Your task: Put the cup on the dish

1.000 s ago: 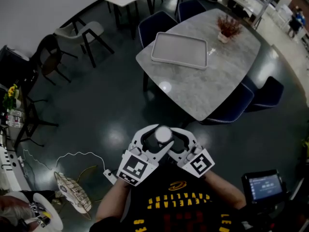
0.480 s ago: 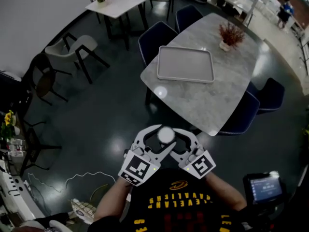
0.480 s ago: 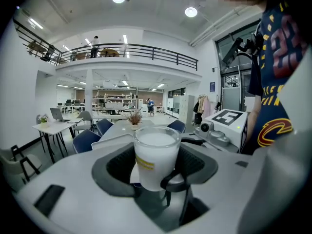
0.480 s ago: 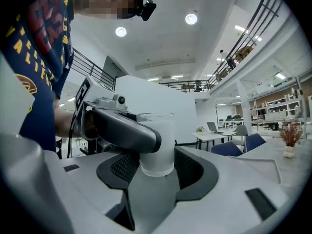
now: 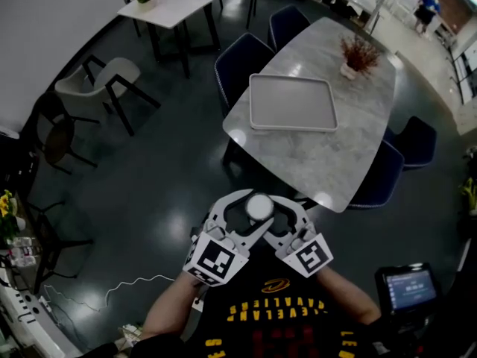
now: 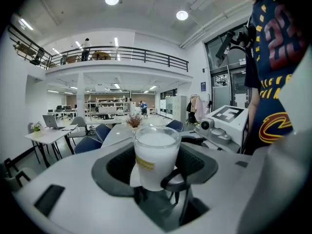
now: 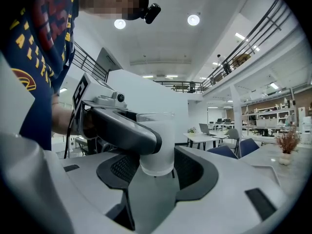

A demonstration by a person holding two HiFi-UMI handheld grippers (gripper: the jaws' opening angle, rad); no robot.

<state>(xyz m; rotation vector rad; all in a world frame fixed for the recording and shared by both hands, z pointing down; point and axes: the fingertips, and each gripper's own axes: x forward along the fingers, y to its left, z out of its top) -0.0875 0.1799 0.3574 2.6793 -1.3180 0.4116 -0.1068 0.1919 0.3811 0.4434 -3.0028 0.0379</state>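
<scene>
Frosted cup (image 5: 258,206): we are finding it clamped by left gripper (image 5: 240,219) and right gripper (image 5: 280,219) together, tray (image 5: 292,103) well apart; we are judging placement outstanding.

The cup (image 5: 258,206) is a frosted, milky-white tumbler with a small yellow label (image 6: 145,163) on its side. It stands upright, held off the floor between the left gripper (image 6: 157,172) and the right gripper (image 7: 156,165). The pale rectangular tray (image 5: 291,103) lies flat on the table (image 5: 328,155), well apart from the cup.
</scene>
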